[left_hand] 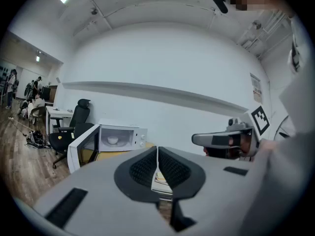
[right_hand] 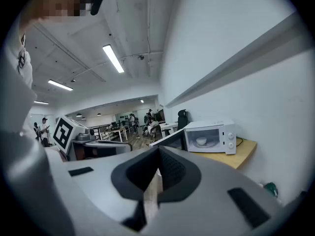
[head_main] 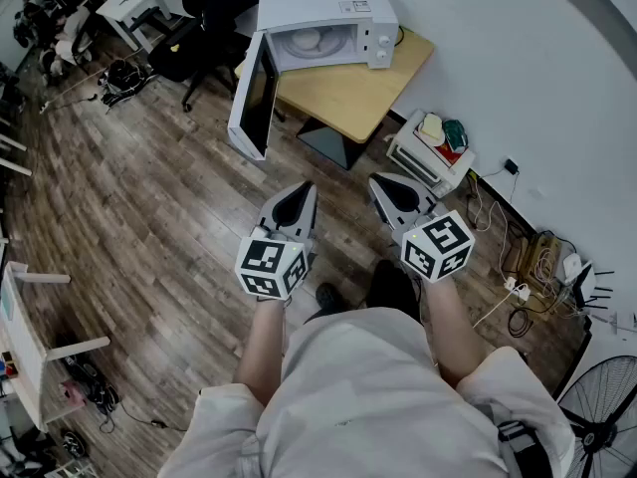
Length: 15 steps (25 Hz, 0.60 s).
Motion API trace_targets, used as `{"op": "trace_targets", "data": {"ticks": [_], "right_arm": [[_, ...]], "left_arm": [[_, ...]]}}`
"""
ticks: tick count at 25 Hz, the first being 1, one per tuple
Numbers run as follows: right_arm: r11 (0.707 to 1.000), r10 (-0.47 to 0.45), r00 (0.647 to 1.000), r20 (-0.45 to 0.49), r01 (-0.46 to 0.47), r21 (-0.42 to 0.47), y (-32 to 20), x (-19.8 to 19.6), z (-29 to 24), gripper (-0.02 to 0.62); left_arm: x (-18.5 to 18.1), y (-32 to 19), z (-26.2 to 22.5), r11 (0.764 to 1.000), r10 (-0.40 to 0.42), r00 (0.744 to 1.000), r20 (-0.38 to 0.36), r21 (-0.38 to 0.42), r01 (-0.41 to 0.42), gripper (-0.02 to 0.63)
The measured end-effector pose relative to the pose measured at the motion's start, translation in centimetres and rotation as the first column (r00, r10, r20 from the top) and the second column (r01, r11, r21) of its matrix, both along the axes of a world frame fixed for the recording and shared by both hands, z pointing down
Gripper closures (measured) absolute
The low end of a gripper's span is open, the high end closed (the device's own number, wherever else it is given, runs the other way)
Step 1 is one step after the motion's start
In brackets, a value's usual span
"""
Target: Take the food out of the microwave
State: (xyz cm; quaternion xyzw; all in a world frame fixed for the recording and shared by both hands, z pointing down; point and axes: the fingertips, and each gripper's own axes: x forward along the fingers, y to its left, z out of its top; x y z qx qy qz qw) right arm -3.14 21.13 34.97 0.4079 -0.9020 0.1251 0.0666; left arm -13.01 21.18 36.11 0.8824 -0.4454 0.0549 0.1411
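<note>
both claws were closed with nothing between the jaws. the left claw (head_main: 304, 189) and the right claw (head_main: 381, 182) were held side by side in front of the person, well apart from the microwave (head_main: 328, 18). it stood at 12 o'clock from them on the wooden surface (head_main: 348, 103), and its door (head_main: 254, 93) hung open toward 7 o'clock. the food was inside the microwave, in a white bowl (right_hand: 201, 141). i judge the bowl stiff, smooth, a little slippery, breakable and perhaps hot. the rim seems the best place to hold it, while it is kept level. the head view gave only a pale shape inside. the right gripper view showed the bowl from the side, but not what it contained.
</note>
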Motion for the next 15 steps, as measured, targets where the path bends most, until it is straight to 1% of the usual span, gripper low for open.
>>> {"op": "trace_targets", "data": {"ticks": [5,12,15], "right_arm": [[1.0,-0.026,1.0,-0.016,0.026,0.011,0.7,-1.8,0.4,0.598],[0.999,-0.034,0.999,0.001,0.034,0.033,1.6,-3.2,-0.1,0.597],[0.999,-0.023,1.0,0.0,0.023,0.034,2.0,-3.7,-0.1,0.597]], "left_arm": [[-1.0,0.2,0.2,1.0,-0.002,1.0,-0.002,-0.003,0.002,0.594],[-2.4,1.4,0.5,1.0,0.001,1.0,-0.013,-0.001,-0.001,0.594],[-3.0,2.0,0.7,1.0,0.008,1.0,-0.02,-0.001,-0.008,0.594]]}}
